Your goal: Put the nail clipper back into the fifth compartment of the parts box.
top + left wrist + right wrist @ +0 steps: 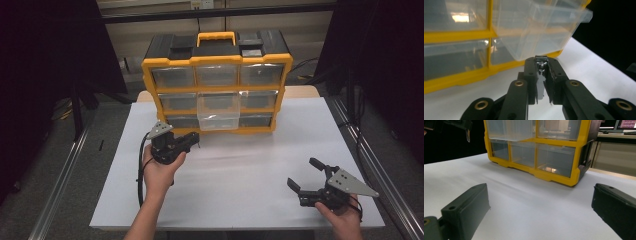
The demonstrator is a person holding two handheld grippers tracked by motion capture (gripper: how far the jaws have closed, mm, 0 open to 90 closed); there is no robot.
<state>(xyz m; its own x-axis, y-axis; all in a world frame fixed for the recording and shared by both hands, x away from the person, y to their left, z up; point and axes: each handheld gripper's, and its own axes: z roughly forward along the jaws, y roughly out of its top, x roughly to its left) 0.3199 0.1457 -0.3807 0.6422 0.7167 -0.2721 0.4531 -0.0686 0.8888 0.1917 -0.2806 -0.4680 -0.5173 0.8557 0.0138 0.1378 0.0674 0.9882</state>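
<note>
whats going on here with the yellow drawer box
A person holds a claw in each hand at a white table. The left claw is shut on a small metal clip, held just in front of the pulled-out clear middle drawer of the yellow organizer. The right claw rests open on the table, apart from the organizer.

Pretty dim room overall, with black curtains point(45, 60) hanging at the upper left and right of the frame. Grey floor point(65, 165) with metal rails point(60, 180) down both sides, and a beige wall point(280, 20) up top.
</note>
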